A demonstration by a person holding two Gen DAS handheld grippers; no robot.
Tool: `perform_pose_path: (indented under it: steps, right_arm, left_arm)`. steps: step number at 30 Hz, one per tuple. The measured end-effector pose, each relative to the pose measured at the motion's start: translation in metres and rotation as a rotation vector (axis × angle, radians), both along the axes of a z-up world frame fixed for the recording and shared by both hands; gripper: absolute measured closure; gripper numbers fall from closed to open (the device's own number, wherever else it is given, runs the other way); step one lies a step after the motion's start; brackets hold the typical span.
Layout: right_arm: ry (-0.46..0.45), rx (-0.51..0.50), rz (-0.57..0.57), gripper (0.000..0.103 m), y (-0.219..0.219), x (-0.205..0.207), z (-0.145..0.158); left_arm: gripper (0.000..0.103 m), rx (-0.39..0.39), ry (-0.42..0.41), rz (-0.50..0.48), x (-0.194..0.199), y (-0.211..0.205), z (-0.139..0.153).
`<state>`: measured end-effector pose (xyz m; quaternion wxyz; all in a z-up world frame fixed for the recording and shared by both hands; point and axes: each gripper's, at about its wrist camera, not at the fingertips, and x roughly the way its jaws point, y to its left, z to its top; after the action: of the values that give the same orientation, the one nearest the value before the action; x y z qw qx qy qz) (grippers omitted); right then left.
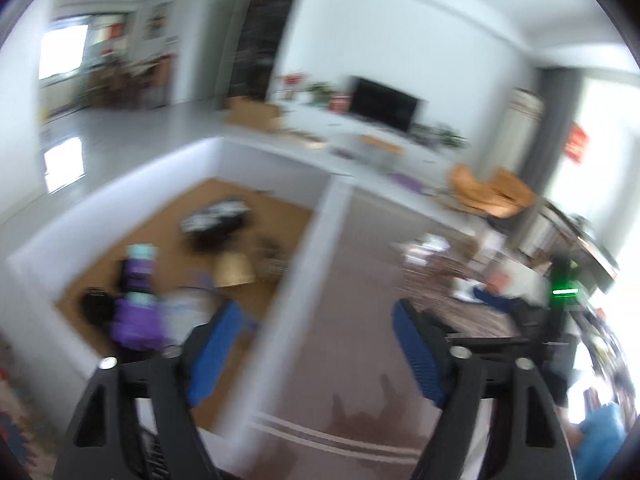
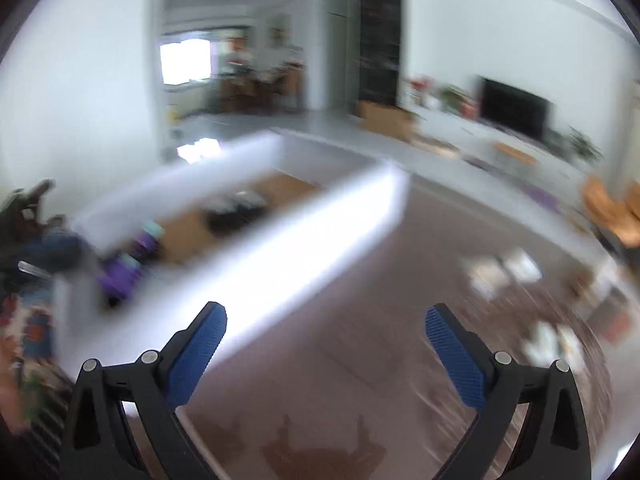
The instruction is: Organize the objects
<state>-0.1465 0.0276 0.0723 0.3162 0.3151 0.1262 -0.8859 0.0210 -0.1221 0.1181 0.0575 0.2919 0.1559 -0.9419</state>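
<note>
Blue-padded left gripper and right gripper both gape empty — white box lower left, blurred.

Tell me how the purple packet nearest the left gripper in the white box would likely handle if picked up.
The purple packet looks soft-edged and bulging, so probably a pliable pouch that dents under the pads. It lies flat on the white box's floor, so rolling seems unlikely. Blur hides its surface, so slipperiness is unclear.

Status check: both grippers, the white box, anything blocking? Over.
Left gripper open, empty. Right gripper open, empty. White box ahead on the brown table, purple items inside; picture blurred. Nothing between the fingers and the box.
</note>
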Motion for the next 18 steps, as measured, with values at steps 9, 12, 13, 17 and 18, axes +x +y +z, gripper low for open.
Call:
perform_pose_path:
  steps: [9,12,13,17,18]
  right_arm:
    - [-0.159,0.117,-0.392,0.003,0.187,0.006,-0.085]
    - [-0.212,0.094,-0.464,0.003,0.227,0.007,-0.094]
    - [-0.217,0.060,-0.479,0.003,0.233,0.008,-0.091]
    - [-0.230,0.022,-0.517,0.003,0.248,0.005,-0.090]
    - [-0.236,0.034,-0.522,0.003,0.247,0.003,-0.091]
  left_arm:
    - [0.005,-0.115,-0.214,-0.317,-0.038,0.137,-0.081]
    - [0.005,-0.095,-0.297,-0.316,-0.060,0.138,-0.114]
    - [0.005,-0.093,-0.313,-0.307,-0.063,0.139,-0.120]
    - [0.005,-0.125,-0.344,-0.263,-0.078,0.129,-0.136]
    - [0.005,-0.132,-0.346,-0.253,-0.076,0.127,-0.134]
